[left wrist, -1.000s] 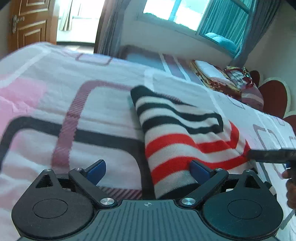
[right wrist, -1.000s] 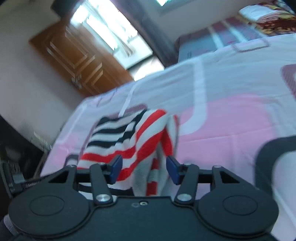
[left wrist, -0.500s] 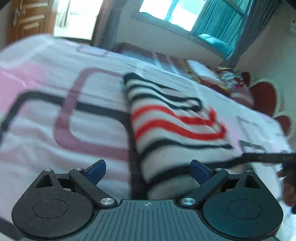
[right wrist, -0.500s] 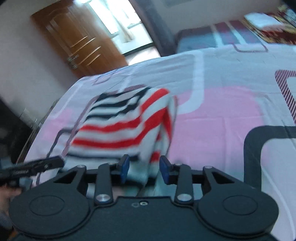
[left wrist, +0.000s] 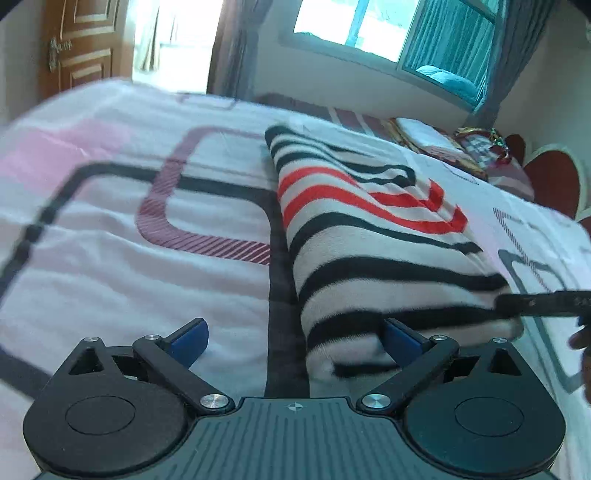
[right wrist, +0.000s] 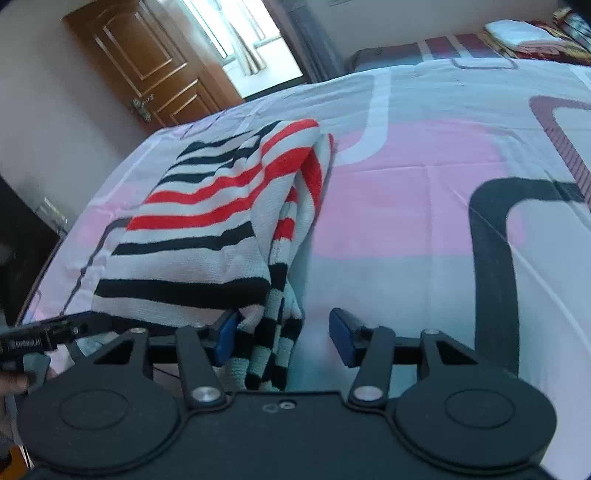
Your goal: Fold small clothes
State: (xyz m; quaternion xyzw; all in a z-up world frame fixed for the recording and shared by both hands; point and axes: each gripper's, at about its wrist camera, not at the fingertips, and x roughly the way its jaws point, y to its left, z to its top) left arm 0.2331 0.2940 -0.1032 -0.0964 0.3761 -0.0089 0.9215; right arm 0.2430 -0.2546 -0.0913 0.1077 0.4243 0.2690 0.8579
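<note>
A folded knit garment with white, black and red stripes [left wrist: 373, 236] lies on the bed. In the left wrist view my left gripper [left wrist: 295, 338] is open at its near left edge, the right finger [left wrist: 400, 338] against the cloth. In the right wrist view the garment [right wrist: 218, 218] lies ahead left, a striped cuff hanging between the fingers. My right gripper [right wrist: 284, 336] is open, its left finger [right wrist: 225, 334] touching the cloth. The other gripper's tip shows at each view's edge [left wrist: 543, 302] [right wrist: 44, 334].
The bed sheet [left wrist: 129, 229] is white and pink with dark and maroon lines. Folded bedding [left wrist: 436, 144] lies at the far end by a red headboard [left wrist: 550, 181]. A wooden door [right wrist: 147, 70] and a window [left wrist: 388, 26] are behind.
The right gripper has opened wider and let the cloth down. The garment's near part now lies flat with black stripes on top. Both cameras drew back a little.
</note>
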